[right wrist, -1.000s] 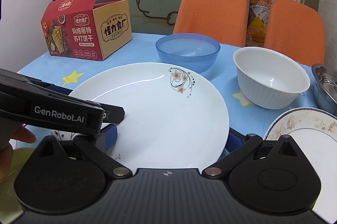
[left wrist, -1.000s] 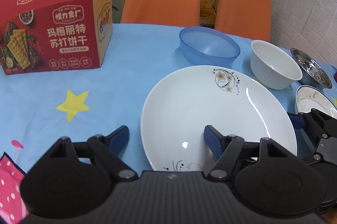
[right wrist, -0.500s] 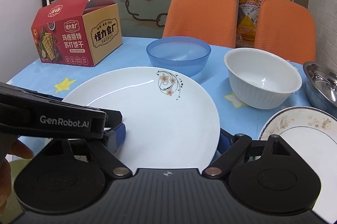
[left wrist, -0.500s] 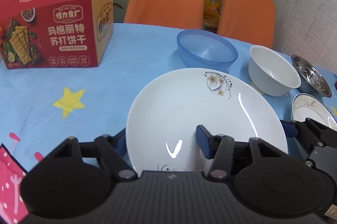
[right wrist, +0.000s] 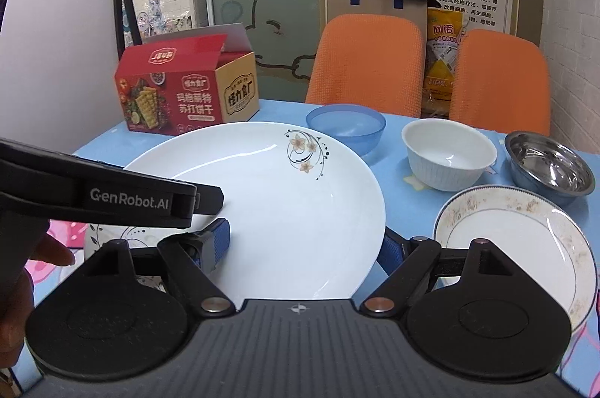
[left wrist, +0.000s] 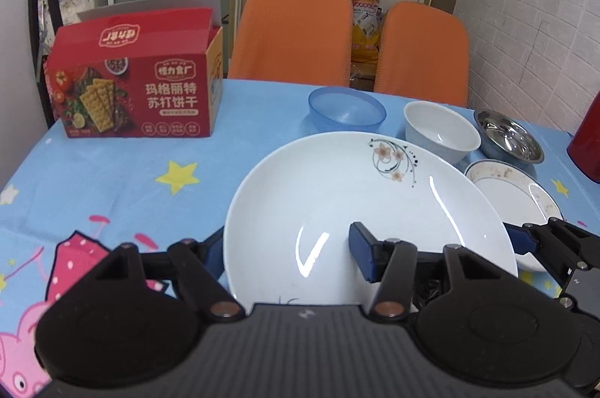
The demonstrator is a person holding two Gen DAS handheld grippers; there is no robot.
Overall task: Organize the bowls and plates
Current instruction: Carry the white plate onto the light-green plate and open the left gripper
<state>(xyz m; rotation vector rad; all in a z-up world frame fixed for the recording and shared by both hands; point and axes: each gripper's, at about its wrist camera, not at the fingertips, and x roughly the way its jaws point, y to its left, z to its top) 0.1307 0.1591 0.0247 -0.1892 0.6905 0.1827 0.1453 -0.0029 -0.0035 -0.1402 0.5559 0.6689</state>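
Since a second ago the large white plate (left wrist: 360, 210) has risen off the counter, its near rim pinched by both jaws (glazed, heavy, breakable), left gripper (left wrist: 288, 253) having just narrowed onto it, right gripper (right wrist: 305, 244) likewise clamped.

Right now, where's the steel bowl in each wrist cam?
Left wrist: steel bowl at the far right, right of the white bowl, behind the speckled-rim plate.
Right wrist: steel bowl at the right edge, same neighbours.
Shared landmark: the red cracker box at the table's far left.
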